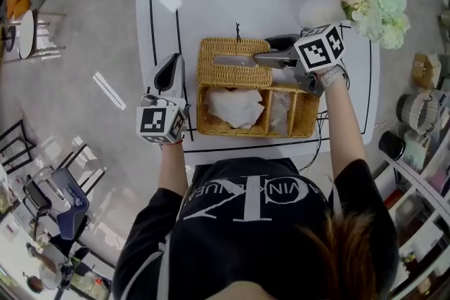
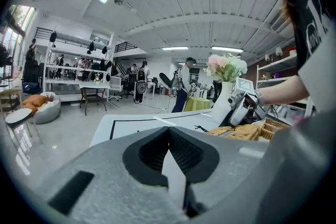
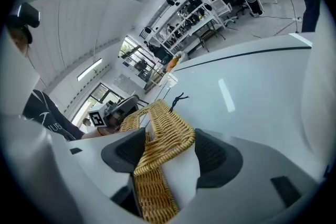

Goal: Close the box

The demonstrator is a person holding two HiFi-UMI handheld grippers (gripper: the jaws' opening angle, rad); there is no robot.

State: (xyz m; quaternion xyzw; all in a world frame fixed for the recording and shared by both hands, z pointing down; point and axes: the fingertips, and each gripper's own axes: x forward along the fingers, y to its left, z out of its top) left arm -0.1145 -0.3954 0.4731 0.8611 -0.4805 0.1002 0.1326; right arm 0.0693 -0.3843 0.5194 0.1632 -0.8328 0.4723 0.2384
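The left gripper (image 1: 170, 71) hovers beside the left wall of the wicker box (image 1: 232, 131), jaws together on nothing. It would do more good braced against that wall, since a light woven box probably slides easily on the smooth white table (image 1: 281, 3).

The box sits mid-table inside the black outline. From above, its near half is uncovered, and crumpled white paper (image 1: 232, 106) fills the left compartment. The paper is soft and springy, so it should sit below the rim or it may catch the closing edge.

The wicker lid (image 1: 228, 75) shows over the far half only, with a thin black cord loop (image 1: 238, 30) at its back edge. Its weave is stiff, ribbed and rounded at the corners.

The right gripper (image 3: 165, 150) reaches in from the right with its jaws spread wide. The lid's rim passes between them, and the right pad stands clear of the weave. To close well, lower that edge evenly and press it flat, not by one corner.
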